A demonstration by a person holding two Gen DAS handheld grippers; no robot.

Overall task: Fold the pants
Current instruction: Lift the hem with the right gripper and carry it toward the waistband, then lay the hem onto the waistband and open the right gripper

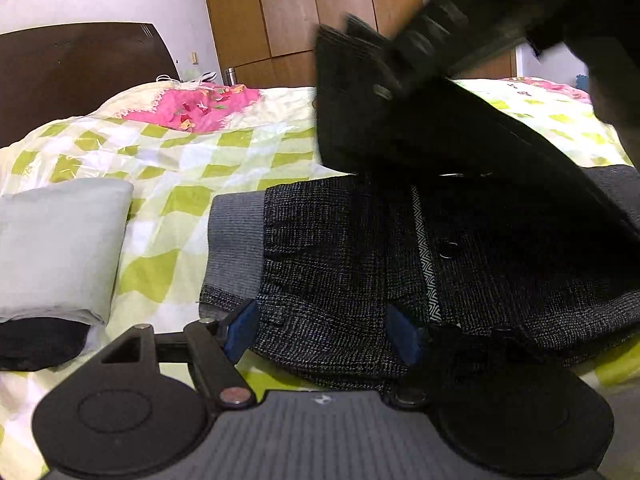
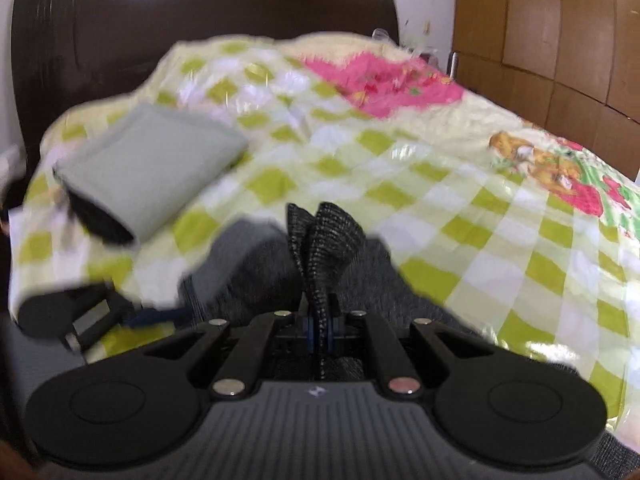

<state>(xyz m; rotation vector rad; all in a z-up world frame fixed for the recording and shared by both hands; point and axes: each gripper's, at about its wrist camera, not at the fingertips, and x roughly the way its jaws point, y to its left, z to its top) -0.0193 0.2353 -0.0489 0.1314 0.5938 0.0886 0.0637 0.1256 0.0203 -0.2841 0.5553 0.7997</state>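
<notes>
My right gripper (image 2: 319, 334) was clamped on a fold of the dark grey checked woven pants (image 1: 340, 248), bunched at frame centre. My left gripper (image 1: 326, 330) stood open astride their near edge, pads not pressing, with the pants' length running across the lower frame on the green-checked quilt (image 1: 192, 152).

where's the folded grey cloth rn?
The folded grey cloth lies on the checked bedspread, left in both views, beside the dark pants, toward the brown headboard.
</notes>
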